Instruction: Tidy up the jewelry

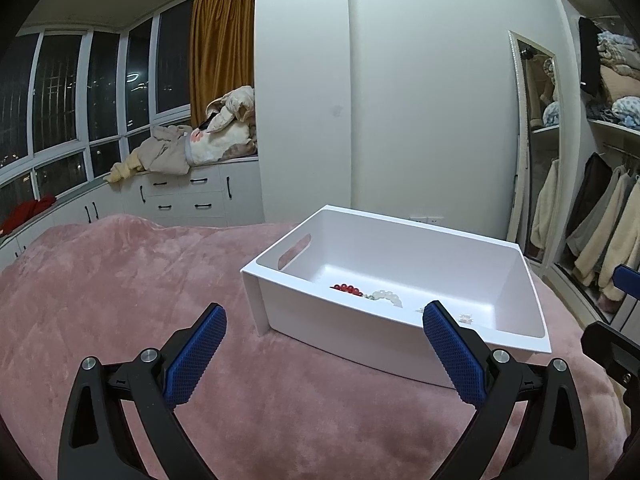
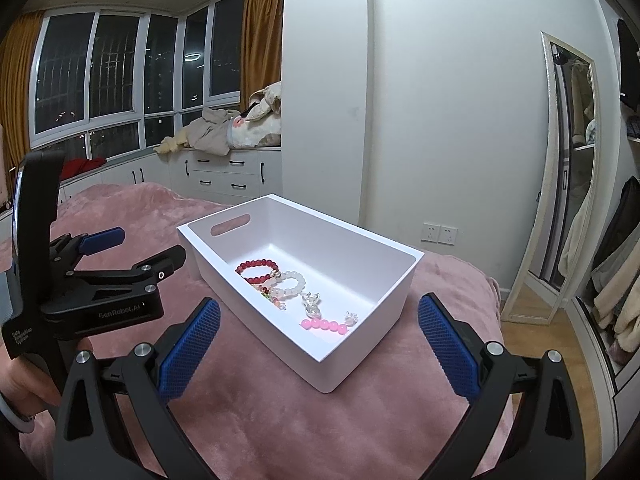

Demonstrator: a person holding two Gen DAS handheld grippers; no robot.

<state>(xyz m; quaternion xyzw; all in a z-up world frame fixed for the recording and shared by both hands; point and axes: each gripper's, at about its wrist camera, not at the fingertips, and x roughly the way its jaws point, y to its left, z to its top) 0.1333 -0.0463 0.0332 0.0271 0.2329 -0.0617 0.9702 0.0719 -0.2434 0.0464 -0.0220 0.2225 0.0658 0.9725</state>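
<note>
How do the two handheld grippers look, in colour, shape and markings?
Both the left gripper and the right gripper have black angular plastic arms with silver bolts and blue fingers with a fine grid texture. In the right wrist view, the left gripper's black body bears white "GenRobot.AI" lettering.

Matt white plastic bin point(image 2: 372, 300); plush pink blanket point(image 2: 260, 420); glossy beads point(image 2: 324, 325); textured tongs pads point(image 2: 188, 344).

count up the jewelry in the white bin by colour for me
Red bead bracelet: 1
White bead bracelet: 1
Pink bead bracelet: 1
Clear crystal pieces: 2 or more; too small to tell exactly
Total: at least 5, all lying in the white bin
</note>
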